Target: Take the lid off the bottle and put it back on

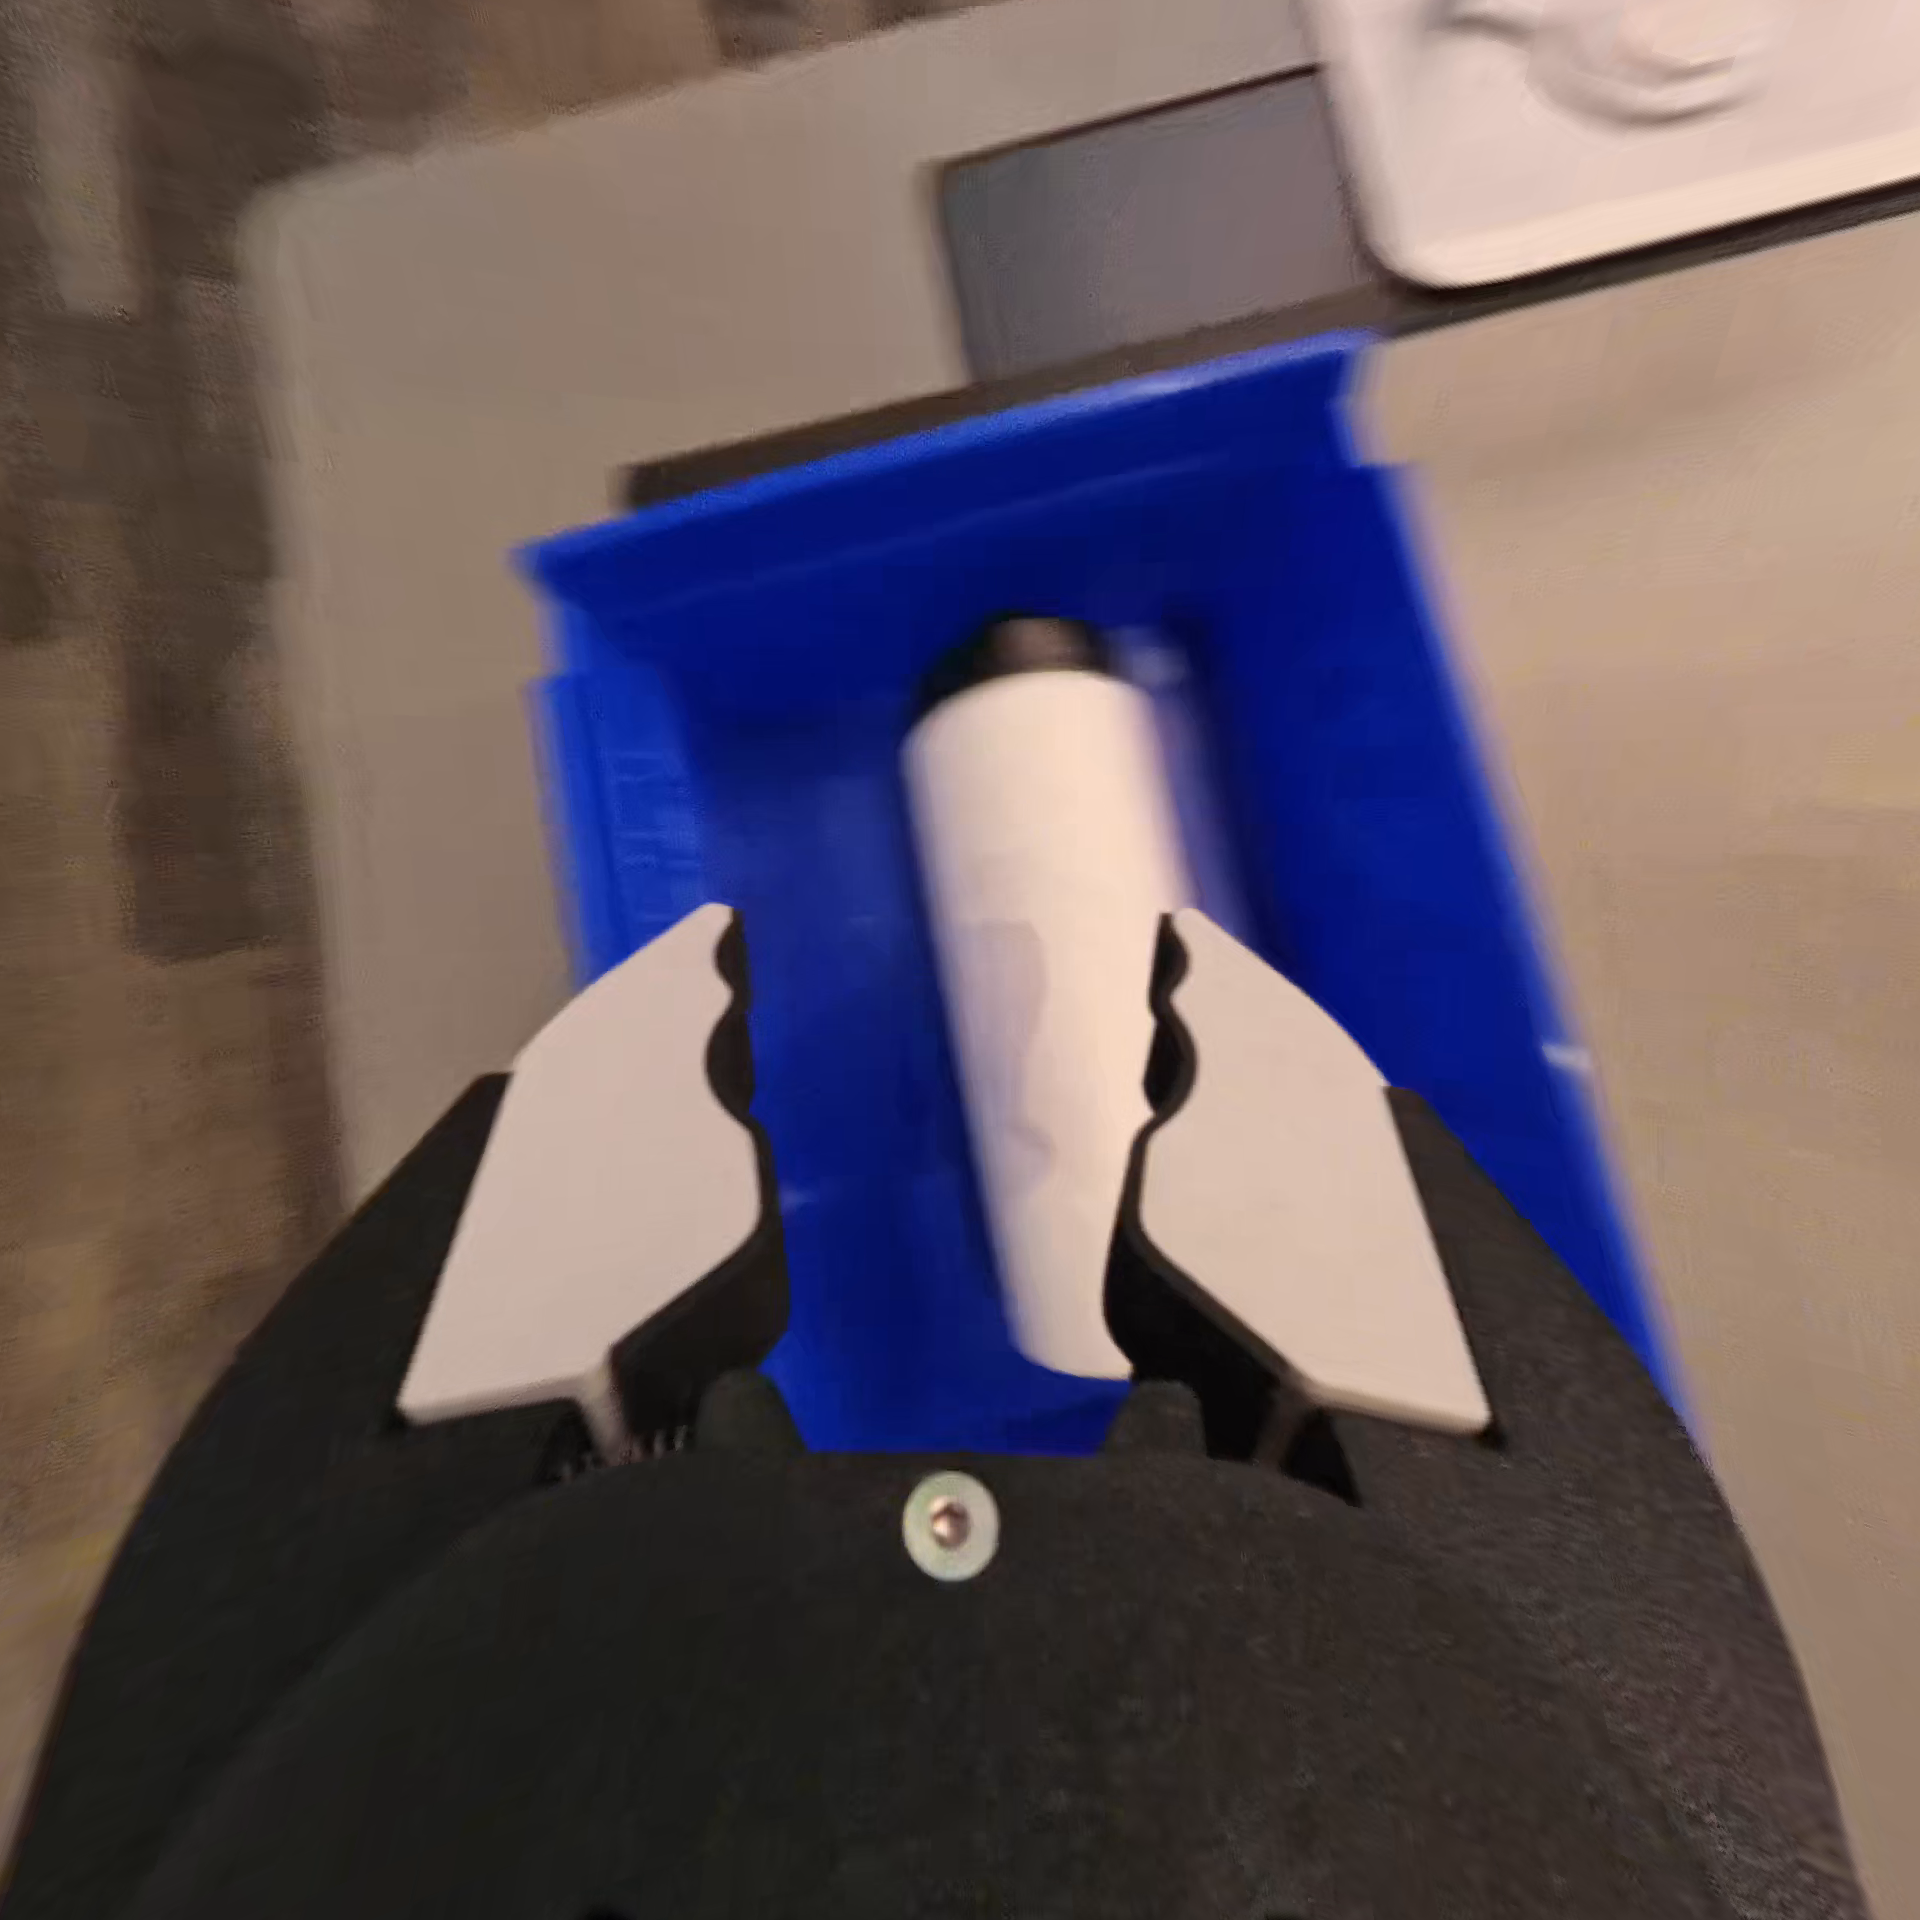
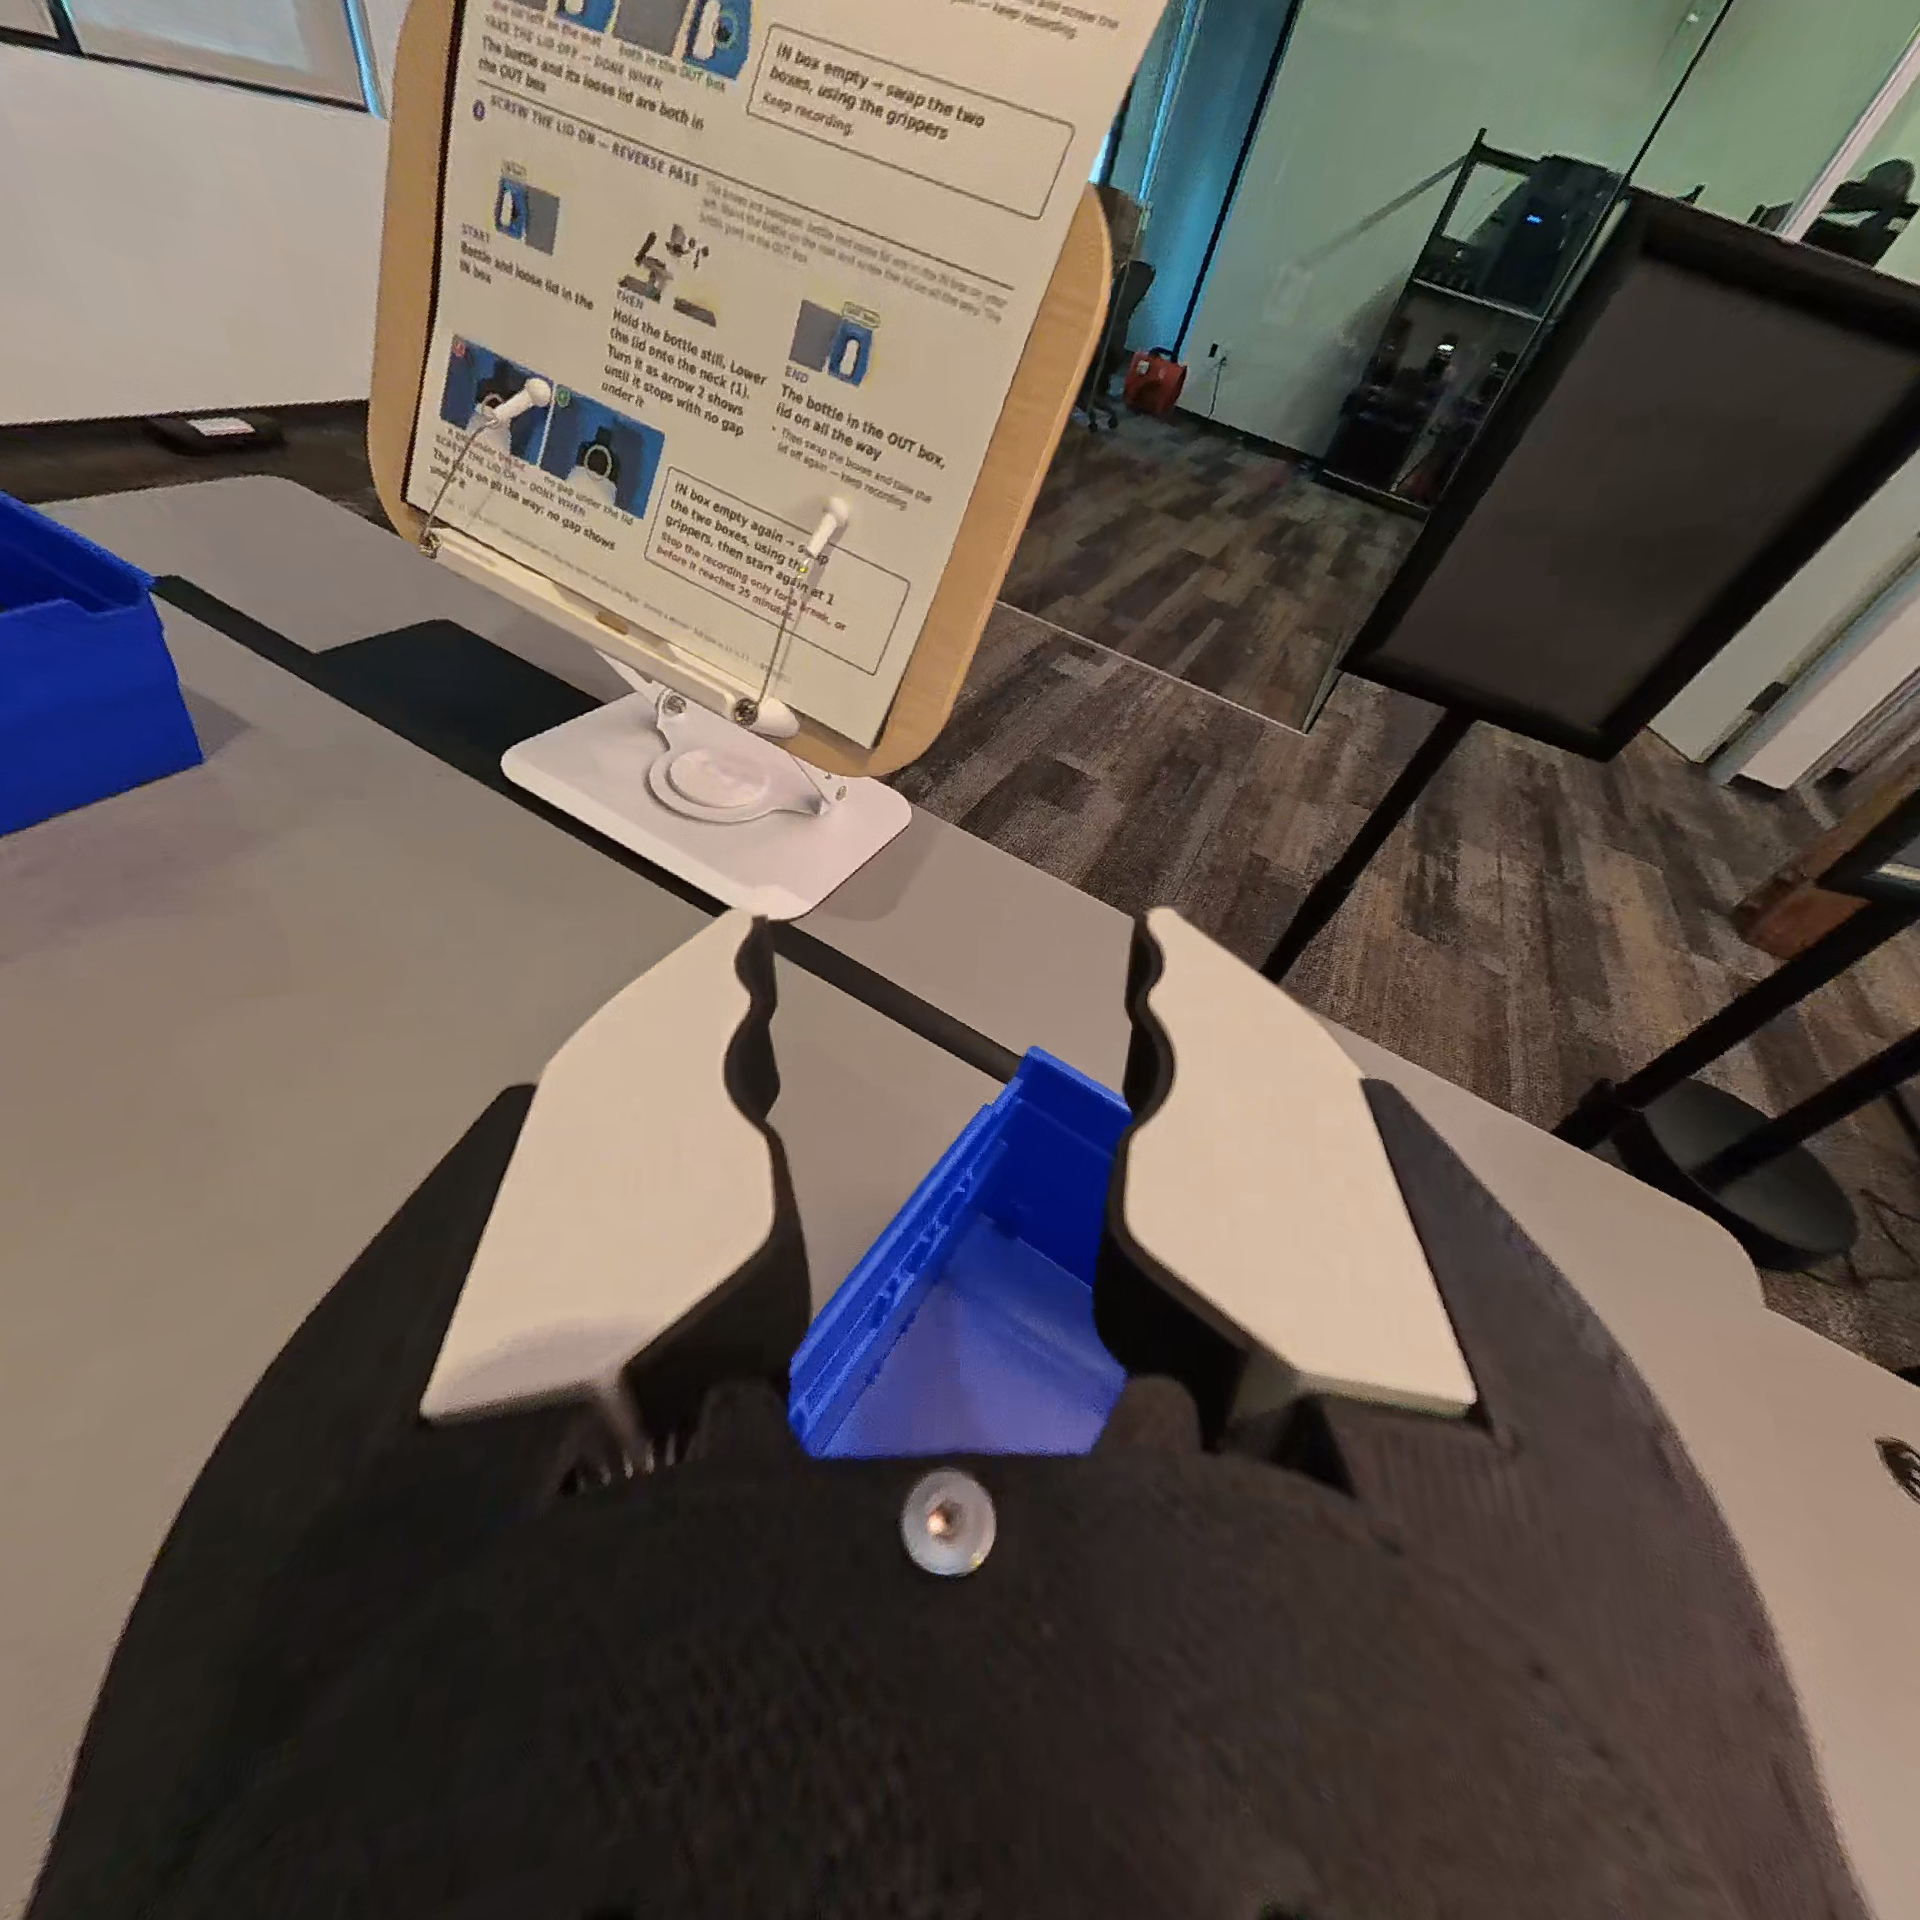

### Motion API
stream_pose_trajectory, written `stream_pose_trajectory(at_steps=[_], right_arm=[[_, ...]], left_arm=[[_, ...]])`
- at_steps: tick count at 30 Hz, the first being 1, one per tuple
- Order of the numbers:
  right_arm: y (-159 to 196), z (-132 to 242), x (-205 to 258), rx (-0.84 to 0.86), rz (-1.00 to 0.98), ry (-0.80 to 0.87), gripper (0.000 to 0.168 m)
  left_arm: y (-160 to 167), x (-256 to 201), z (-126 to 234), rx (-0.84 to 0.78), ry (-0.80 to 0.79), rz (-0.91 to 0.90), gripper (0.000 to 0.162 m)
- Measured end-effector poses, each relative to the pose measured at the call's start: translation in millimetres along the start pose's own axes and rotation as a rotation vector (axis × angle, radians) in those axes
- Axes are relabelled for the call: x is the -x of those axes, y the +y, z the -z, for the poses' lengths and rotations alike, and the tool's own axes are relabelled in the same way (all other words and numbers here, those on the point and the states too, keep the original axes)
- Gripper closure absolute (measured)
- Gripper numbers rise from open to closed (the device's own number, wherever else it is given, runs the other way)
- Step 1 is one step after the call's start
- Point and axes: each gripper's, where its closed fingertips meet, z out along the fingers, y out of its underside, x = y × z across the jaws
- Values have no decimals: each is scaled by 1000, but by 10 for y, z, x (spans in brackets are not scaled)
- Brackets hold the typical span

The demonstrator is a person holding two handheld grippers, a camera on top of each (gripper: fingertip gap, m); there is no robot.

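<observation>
- Grey table [image 2: 260, 987] with a dark seam across its top.
- Wood-pattern plank floor [image 2: 1195, 727] in mixed browns and greys.
- Glass partitions [image 2: 1351, 260] with teal-tinted light behind.
- Tall black panel [image 2: 1662, 499] on a dark stand.

Left gripper [image 1: 951, 925]: black textured body with a silver centre screw and two pale grey flat-faced fingers [image 1: 623, 1164] lined by wavy black inner pads. The jaws are seen spread wide apart, nothing being gripped between them; the view is blurred.

Right gripper [image 2: 948, 930]: same black body, same pale grey fingers [image 2: 1278, 1174] with scalloped black pads. The jaws are likewise held wide apart, with nothing pressed between the pads. The fingers are pointed forward and slightly downward. The view is sharp.
</observation>
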Motion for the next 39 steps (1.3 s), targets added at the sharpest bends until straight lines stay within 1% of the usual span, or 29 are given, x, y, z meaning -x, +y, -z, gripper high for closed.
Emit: stream_pose_trajectory(at_steps=[1, 2, 3, 5, 7, 8, 10, 12, 13, 15, 22, 24, 27, 29, 33, 39], right_arm=[[8, -7, 30, 6, -3, -14, 101], [17, -15, 57, 12, -5, -28, 101], [25, -22, 75, 17, -8, -35, 101], [45, -35, 91, 30, -4, -36, 101], [58, -45, 106, 40, 5, -36, 101], [64, -49, 113, 46, 9, -36, 101], [75, -58, 123, 55, 19, -35, 101], [99, -75, 145, 71, 27, -44, 101], [115, -86, 156, 81, 31, -48, 101], [151, -111, 173, 101, 46, -52, 101], [270, -209, 256, 160, 91, -66, 101], [298, -228, 275, 174, 103, -68, 101], [322, -244, 292, 187, 113, -69, 101], [328, -251, 308, 190, 113, -74, 101], [353, -257, 320, 205, 123, -75, 101], [347, -253, 332, 201, 110, -84, 101]], left_arm=[[35, -195, -14, 21, 107, 22, 80], [69, -334, -62, 57, 182, 38, 70], [105, -378, -144, 102, 195, 49, 60], [259, -279, -351, 217, 86, 57, 58], [435, -228, -523, 337, 0, 17, 58], [519, -247, -591, 391, -12, 12, 61], [674, -303, -697, 493, -9, 9, 62], [752, -342, -772, 545, -4, 10, 62], [767, -363, -796, 560, 5, 17, 65], [780, -389, -828, 571, 17, 16, 77], [767, -328, -856, 563, 3, -24, 78], [689, -303, -869, 521, -5, -29, 81], [478, -276, -889, 417, -6, -54, 84], [393, -279, -900, 383, 9, -67, 90], [394, -264, -911, 410, 17, -109, 90], [495, -168, -1023, 500, -13, -148, 81]])
